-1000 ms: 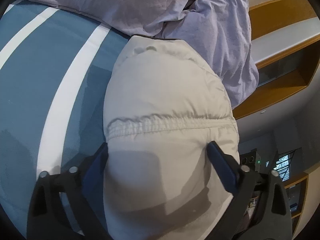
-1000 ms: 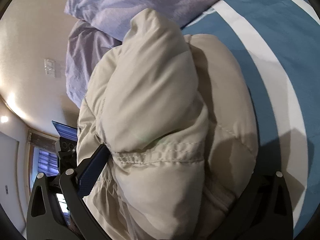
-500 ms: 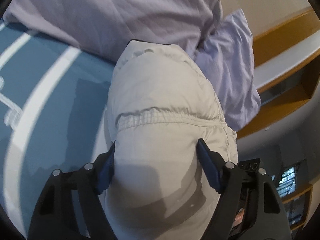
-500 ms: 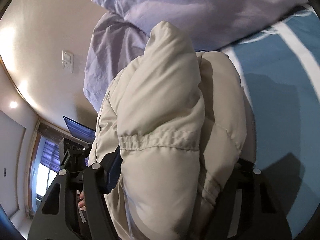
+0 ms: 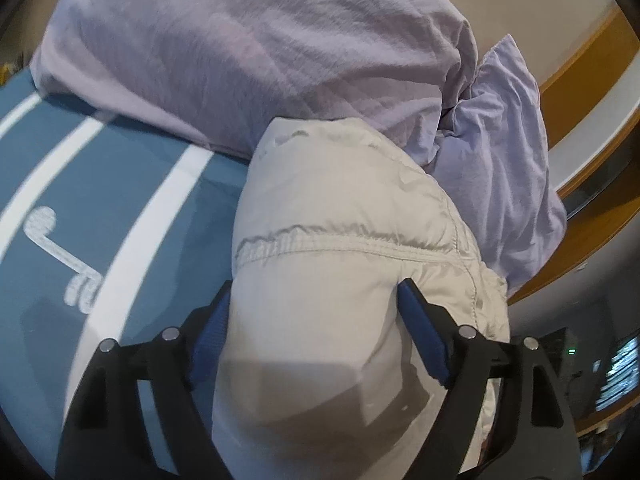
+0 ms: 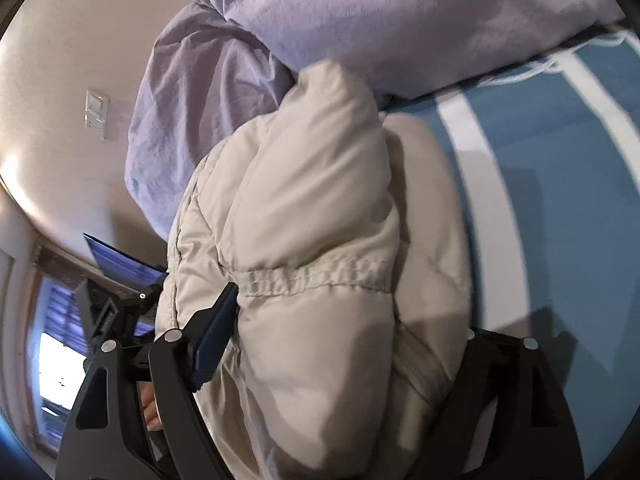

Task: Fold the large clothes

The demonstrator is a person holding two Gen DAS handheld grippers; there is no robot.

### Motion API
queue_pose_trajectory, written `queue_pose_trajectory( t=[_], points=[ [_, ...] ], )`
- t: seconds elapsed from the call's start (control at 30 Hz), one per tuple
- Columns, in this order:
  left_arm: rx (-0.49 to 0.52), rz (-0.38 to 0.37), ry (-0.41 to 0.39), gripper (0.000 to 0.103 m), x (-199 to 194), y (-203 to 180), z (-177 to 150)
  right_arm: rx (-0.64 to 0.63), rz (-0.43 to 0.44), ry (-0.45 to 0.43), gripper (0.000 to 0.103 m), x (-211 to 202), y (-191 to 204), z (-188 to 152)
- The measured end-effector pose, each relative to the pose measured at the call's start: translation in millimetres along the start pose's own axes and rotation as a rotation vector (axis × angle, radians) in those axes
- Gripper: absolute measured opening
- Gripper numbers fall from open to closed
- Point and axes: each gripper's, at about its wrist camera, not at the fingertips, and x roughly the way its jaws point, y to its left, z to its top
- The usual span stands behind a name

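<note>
A cream puffer jacket (image 5: 340, 184), bundled into a thick roll, fills the space between the jaws of my left gripper (image 5: 316, 286). Both blue pads (image 5: 420, 328) press into its sides, and the jaws are opening slightly. In the right wrist view the same jacket (image 6: 312, 184) bulges between the jaws of my right gripper (image 6: 344, 304). Its left pad (image 6: 216, 328) presses on the fabric while the right finger is hidden behind the padding. These jaws are opening too. The roll's far end reaches the lilac bedding.
The jacket lies over a blue bed cover with white stripes (image 5: 120, 184) (image 6: 560, 160). Lilac pillows and crumpled bedding (image 5: 260, 40) (image 6: 400, 20) are heaped just beyond it. Wooden shelving (image 5: 592, 60) lies past the bed edge, a wall switch (image 6: 96, 114) and a screen (image 6: 120, 264) at left.
Both grippers rose and moved toward the pillows with the jacket between them. The lilac bedding now fills more of each view. The jaws narrowed on the roll, then widened a little.
</note>
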Motion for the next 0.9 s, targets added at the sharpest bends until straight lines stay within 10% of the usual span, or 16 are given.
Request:
queue_pose_trajectory(
  t=[0.23, 0.47, 0.73, 0.9],
  points=[
    [0.136, 0.114, -0.102, 0.085, -31.0, -30.1, -8.3, -0.015, -0.130, -0.109, 0.081, -40.9, 6.4, -0.8],
    [0.324, 0.193, -0.192, 0.090, -45.9, -79.0, -27.3, -0.308, -0.376, -0.283, 0.080, -55.6, 72.9, -13.1],
    [0.525, 0.368, -0.173, 0.092, -17.5, -101.0, -55.4, -0.510, -0.474, -0.255, 0.056, -16.8, 99.4, -36.4],
    [0.528, 0.347, -0.163, 0.094, -10.3, -88.4, -60.7, -0.512, -0.522, -0.232, 0.054, 2.3, 85.0, -46.8]
  ],
)
